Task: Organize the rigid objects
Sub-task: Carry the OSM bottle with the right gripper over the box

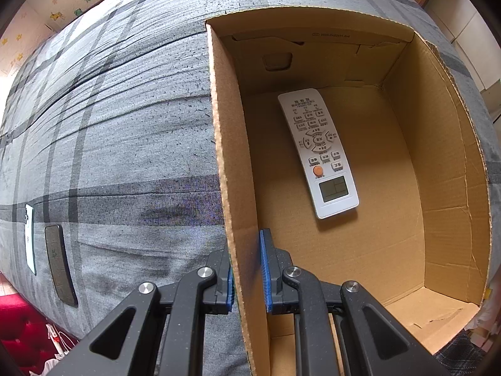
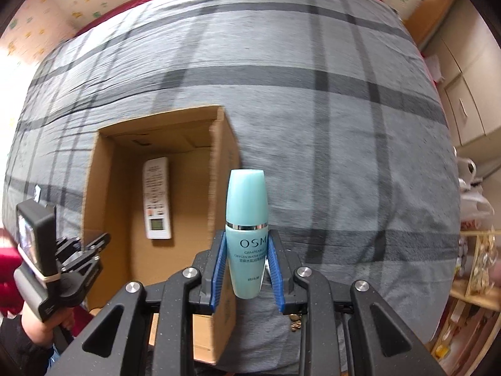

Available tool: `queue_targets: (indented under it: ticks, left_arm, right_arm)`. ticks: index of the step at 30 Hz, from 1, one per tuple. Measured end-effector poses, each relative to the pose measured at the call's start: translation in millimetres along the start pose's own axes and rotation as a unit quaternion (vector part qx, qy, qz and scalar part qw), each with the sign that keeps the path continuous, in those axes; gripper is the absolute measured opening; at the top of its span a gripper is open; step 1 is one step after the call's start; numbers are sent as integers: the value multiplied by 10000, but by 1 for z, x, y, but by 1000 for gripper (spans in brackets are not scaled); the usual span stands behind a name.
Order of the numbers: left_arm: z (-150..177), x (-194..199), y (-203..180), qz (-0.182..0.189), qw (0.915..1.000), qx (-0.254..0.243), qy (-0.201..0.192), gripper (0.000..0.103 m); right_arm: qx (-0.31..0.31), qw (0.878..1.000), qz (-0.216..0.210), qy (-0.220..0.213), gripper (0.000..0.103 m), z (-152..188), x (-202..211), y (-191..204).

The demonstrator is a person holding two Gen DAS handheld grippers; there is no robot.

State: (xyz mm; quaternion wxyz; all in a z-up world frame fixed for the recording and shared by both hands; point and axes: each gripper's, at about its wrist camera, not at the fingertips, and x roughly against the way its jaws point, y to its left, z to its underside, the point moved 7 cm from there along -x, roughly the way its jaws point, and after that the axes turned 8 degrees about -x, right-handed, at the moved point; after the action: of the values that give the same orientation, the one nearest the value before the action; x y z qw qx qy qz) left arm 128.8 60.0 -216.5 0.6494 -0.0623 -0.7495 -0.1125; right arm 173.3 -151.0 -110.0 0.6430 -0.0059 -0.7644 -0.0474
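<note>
OSM lotion bottle (image 2: pixel 246 235) clamped between right gripper (image 2: pixel 247 269) pads, cap at 12 o'clock, over grey plaid bedspread (image 2: pixel 344 131). Cardboard box (image 2: pixel 219 163) at 9 o'clock, white remote control (image 1: pixel 319 153) already on its floor. Left gripper (image 1: pixel 247 269) pinched shut on box's side wall, steadying it.

Step, as judged: carry bottle to box. Next: clear near wall edge, lower beside remote; floor roomy at remote's 3 o'clock.

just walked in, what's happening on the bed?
A person with two handheld grippers is packing items into a cardboard box on a grey plaid bedspread. The left gripper is clamped on the box's side wall. The right gripper holds a teal bottle beside the box. A white remote already lies inside.
</note>
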Motion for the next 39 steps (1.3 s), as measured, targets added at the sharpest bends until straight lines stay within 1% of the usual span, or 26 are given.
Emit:
queue_targets:
  ticks: [9,14,19,29,39]
  left_arm:
    - [-1,1,2,20,10000,31,-23,14]
    - [0,2,3,28,10000,40,-42,14]
    - [1,3,3,41,10000,46,-71,14]
    - [4,3,4,48,9999,11,-130,14]
    - [6,4,6,75,9998,39,-161,14]
  right_arm:
    - [628,9978,-185,47,27,6,-1,49]
    - [837,9960,-282,114,27,8,-8,74]
    - [1090,9935,-277,189,27,11,-18,96]
    - [1371,9892,-294,425,27,17,-49,127]
    - [1466,9857,-204,802,27,22,-91,137]
